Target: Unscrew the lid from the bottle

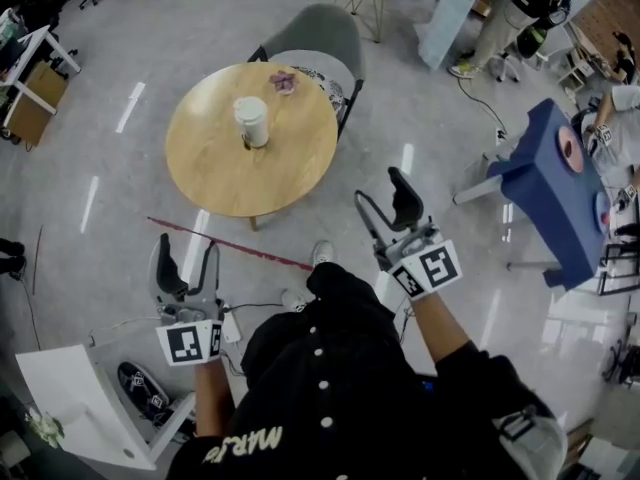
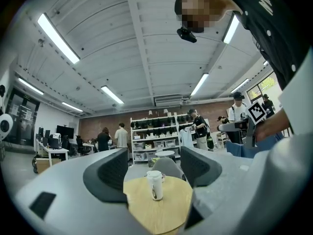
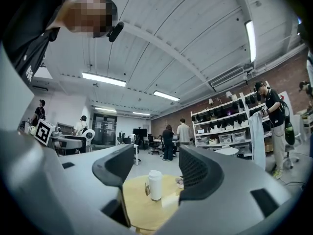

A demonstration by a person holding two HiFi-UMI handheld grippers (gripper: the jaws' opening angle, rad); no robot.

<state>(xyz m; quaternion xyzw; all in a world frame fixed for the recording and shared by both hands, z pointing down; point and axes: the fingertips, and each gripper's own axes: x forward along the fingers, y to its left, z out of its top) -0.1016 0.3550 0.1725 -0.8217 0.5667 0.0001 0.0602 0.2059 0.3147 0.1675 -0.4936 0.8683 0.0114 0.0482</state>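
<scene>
White cylindrical bottle [image 1: 251,121] with lid [image 1: 248,107] on. Head view: upright at the middle of the round wooden desk [image 1: 200,173], well apart from left gripper [image 1: 187,253] and right gripper [image 1: 382,193]. Left gripper view: jaws wide apart, empty. Right gripper view: jaws partly apart, empty. Risk: unbraced, the bottle may spin or topple under lid torque.

The white lidded bottle [image 1: 251,121] stands on the round wooden counter [image 1: 215,173], slightly toward twelve o'clock from its middle. A small purple object [image 1: 284,81] lies by the rim at one o'clock, and a grey padded chair [image 1: 318,36] sits just beyond that rim. Off the counter, the left tongs [image 1: 186,248] hang at seven o'clock and the right tongs [image 1: 379,190] at four o'clock, both well apart from the bottle.
</scene>
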